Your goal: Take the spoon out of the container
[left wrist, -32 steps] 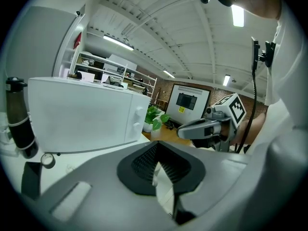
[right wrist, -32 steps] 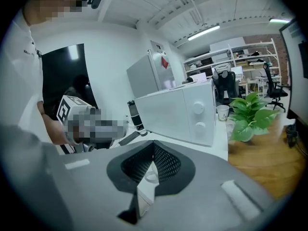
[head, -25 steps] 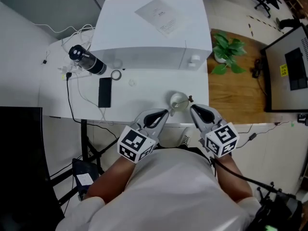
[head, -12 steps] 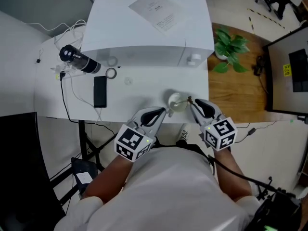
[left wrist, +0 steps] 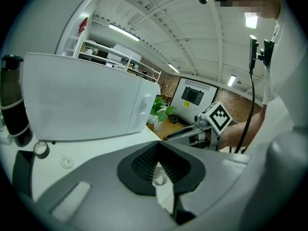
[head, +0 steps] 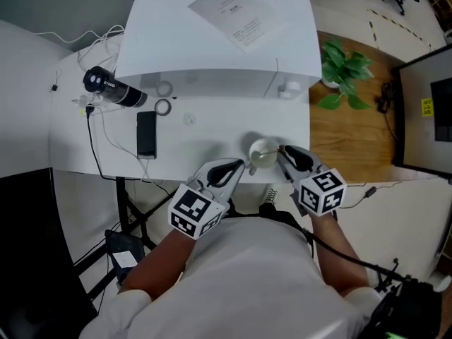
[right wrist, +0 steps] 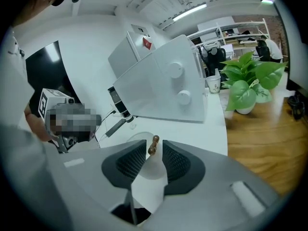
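Note:
A small clear container (head: 260,149) stands near the white table's front edge. A spoon leans out of it to the right, its brown knobbed end (head: 280,147) raised. My right gripper (head: 285,155) is at that end. In the right gripper view the knob (right wrist: 153,142) sits in the narrow gap between the jaws of the right gripper (right wrist: 154,149), which stand open. The container (right wrist: 138,138) shows just beyond. My left gripper (head: 240,165) hovers left of the container, jaws shut with tips meeting (left wrist: 158,150). Nothing is held in it.
A large white box-shaped appliance (head: 215,34) fills the back of the table. A black phone (head: 146,134), a black cylinder (head: 109,88), a tape ring (head: 163,107) and cables lie at the left. A potted plant (head: 344,73) stands on the wooden floor to the right.
My right gripper has edged left and forward until the spoon's knob lies between its jaws. The left gripper has hardly moved.

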